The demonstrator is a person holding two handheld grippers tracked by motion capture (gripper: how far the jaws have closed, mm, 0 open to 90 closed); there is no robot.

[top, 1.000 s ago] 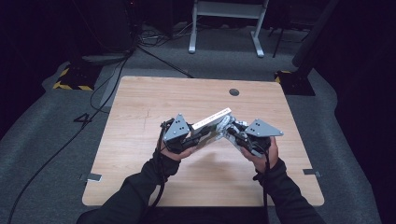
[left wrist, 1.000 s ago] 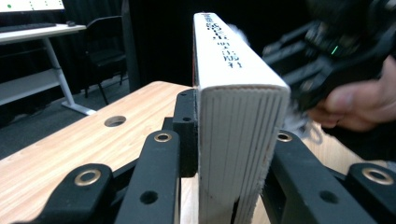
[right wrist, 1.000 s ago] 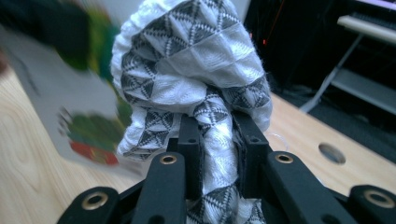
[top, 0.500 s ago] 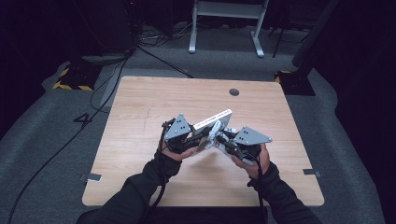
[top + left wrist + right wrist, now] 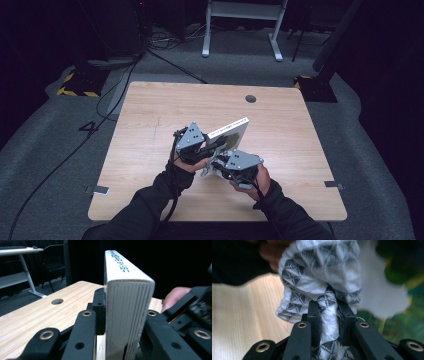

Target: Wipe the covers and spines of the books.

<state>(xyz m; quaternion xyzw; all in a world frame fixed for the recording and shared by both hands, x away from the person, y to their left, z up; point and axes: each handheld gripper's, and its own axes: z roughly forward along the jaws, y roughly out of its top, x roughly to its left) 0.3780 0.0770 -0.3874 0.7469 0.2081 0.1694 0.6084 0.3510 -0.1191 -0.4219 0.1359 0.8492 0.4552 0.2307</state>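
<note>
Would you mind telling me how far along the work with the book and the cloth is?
Done: the left gripper grips the book, and the right gripper pinches the patterned cloth. In hand: cloth held against the book. Left: probably wiping its cover; none visibly wiped.

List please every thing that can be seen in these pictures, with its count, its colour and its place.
book: 1, white cover with dark lettering on the spine, held up above the middle of the table between the fingers of the left gripper
cloth: 1, white with a grey triangle pattern, bunched between the fingers of the right gripper, beside the book
table: 1, light wood, with a round hole near its far edge
desk frame: 1, white, on the floor beyond the table
cables: several, black, on the grey floor at the far left
left gripper: 1, black with a grey plate, shut on the book
right gripper: 1, black with a grey plate, shut on the cloth
sleeves: 2, dark, at the near edge
</note>
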